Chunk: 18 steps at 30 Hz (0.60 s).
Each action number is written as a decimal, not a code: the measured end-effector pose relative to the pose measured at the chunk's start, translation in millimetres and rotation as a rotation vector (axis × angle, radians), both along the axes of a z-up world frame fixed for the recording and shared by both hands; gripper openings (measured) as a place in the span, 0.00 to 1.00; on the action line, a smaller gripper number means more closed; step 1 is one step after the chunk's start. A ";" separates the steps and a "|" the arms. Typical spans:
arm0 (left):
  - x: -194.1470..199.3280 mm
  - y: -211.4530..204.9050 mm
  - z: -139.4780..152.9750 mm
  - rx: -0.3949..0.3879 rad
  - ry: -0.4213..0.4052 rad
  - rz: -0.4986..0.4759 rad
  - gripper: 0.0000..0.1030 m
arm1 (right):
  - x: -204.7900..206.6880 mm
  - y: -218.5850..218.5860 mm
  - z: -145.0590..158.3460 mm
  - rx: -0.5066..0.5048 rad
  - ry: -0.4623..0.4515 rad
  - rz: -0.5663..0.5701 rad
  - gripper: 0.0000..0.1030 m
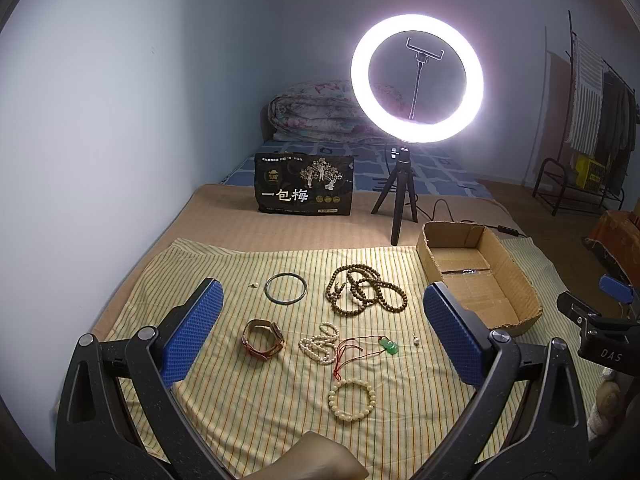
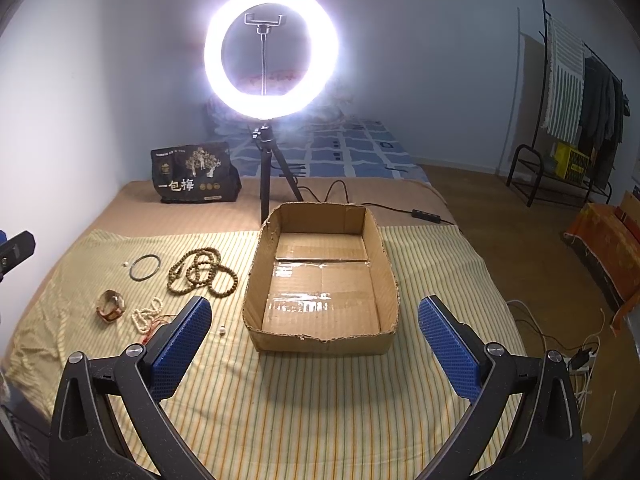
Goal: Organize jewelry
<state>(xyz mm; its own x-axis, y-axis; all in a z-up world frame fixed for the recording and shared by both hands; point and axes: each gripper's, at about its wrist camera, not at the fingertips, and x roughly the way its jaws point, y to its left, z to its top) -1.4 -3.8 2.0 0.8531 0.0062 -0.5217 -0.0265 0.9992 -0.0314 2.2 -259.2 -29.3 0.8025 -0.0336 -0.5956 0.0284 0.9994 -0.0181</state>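
- The left gripper point(image 1: 322, 322) has its blue-padded fingers point(image 1: 192, 332) spread wide with nothing between them; it hangs above the striped cloth point(image 1: 248, 400) — the jewelry lies in the gap between the fingers.
- Closest to the left fingers, at 6 o'clock in the left wrist view, lies a cream bead bracelet point(image 1: 352, 399).
- Just above it: a red cord with a green pendant point(image 1: 389, 346), a heap of small pearls point(image 1: 318, 345) touching the cord, and at 9 o'clock of those a watch with a reddish strap point(image 1: 263, 339).
- A tiny pearl stud point(image 1: 416, 340) sits alone at 3 o'clock of the pendant.
- Farther out, a long string of brown beads point(image 1: 366, 288) lies coiled, with a dark bangle point(image 1: 286, 288) at its 9 o'clock, apart from it, and a small pale bit point(image 1: 252, 285) beside the bangle.
- The right gripper point(image 2: 314, 346) is likewise wide open and holds nothing; its fingers point(image 2: 182, 348) frame the near wall of a cardboard box point(image 2: 320, 338) — the box has only tape on its floor.
- All jewelry lies at 9 to 10 o'clock of the box, on the cloth.
- Beyond, on the bed point(image 1: 320, 224), stand a lit ring light point(image 1: 417, 78) on a tripod and a black snack bag point(image 1: 304, 184).
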 end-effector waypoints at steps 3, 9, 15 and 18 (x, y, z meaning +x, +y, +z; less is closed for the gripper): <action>-0.1 -0.3 -0.2 0.000 -0.001 0.000 0.99 | -0.4 -0.3 -0.4 0.001 0.002 0.000 0.99; -0.2 -0.3 -0.3 0.001 0.000 -0.002 0.99 | -1.4 -0.7 1.1 0.004 0.003 0.002 0.99; -0.5 -0.6 -0.4 0.001 -0.001 0.000 0.99 | -0.7 0.4 0.8 0.007 0.011 0.006 0.99; -0.3 -0.7 -0.5 0.002 0.001 0.000 0.99 | -0.2 1.2 0.8 0.005 0.010 0.005 1.00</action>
